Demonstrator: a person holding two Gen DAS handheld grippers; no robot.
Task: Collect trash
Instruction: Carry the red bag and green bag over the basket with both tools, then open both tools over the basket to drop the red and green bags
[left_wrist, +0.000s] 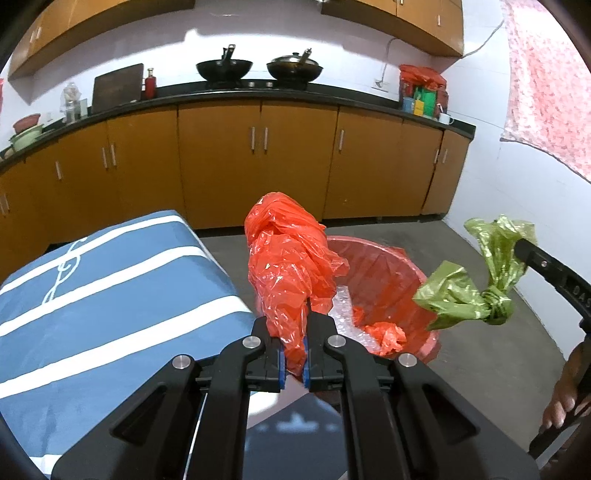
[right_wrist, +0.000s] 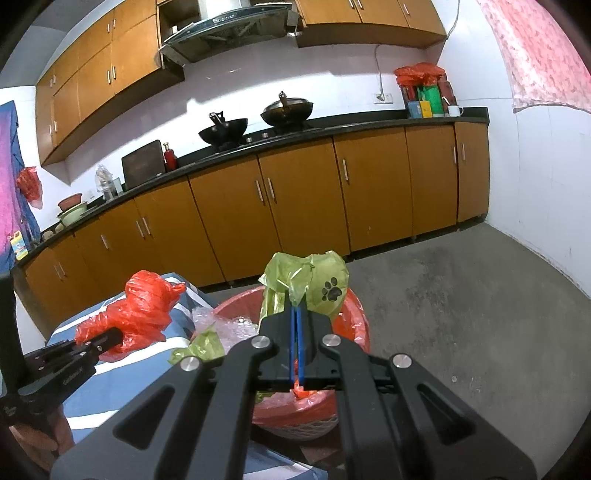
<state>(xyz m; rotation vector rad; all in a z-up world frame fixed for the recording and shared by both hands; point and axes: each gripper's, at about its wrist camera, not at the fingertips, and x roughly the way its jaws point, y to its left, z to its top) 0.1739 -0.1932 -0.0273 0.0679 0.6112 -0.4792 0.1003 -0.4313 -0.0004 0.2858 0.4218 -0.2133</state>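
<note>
— Red crumpled plastic bag (left_wrist: 291, 258) pinched between the blue pads of the left tongs (left_wrist: 293, 360), held up just beside the rim of the red-lined round trash bin (left_wrist: 391, 258). Not yet dropped in.

— And on the other side?

— Green knotted plastic bag with a black paw print (right_wrist: 314, 280) nipped tight in the right tongs (right_wrist: 297, 347), pads pressed nearly together on a thin fold, hanging over the bin's mouth. Also not released.

— Anything already collected?

— Clear bubble wrap (left_wrist: 343, 314) and a small scrap of red plastic (left_wrist: 384, 334) lying inside the bin. Probably well along, then: some trash in, two pieces held and only needing letting go. Hard to say whether more waits out of view.

— Surface?

— Blue cloth with white stripes (left_wrist: 110, 288) covering the table, right against the bin, with no loose trash showing on the visible part.

— Room?

— Kitchen with a grey concrete floor (right_wrist: 443, 288), orange-brown wooden cabinets (left_wrist: 221, 162) under a dark counter, two black woks (left_wrist: 258, 68) on the stove, a range hood (right_wrist: 225, 26) above, white walls, and a pink patterned curtain (left_wrist: 546, 74) at the right.
</note>
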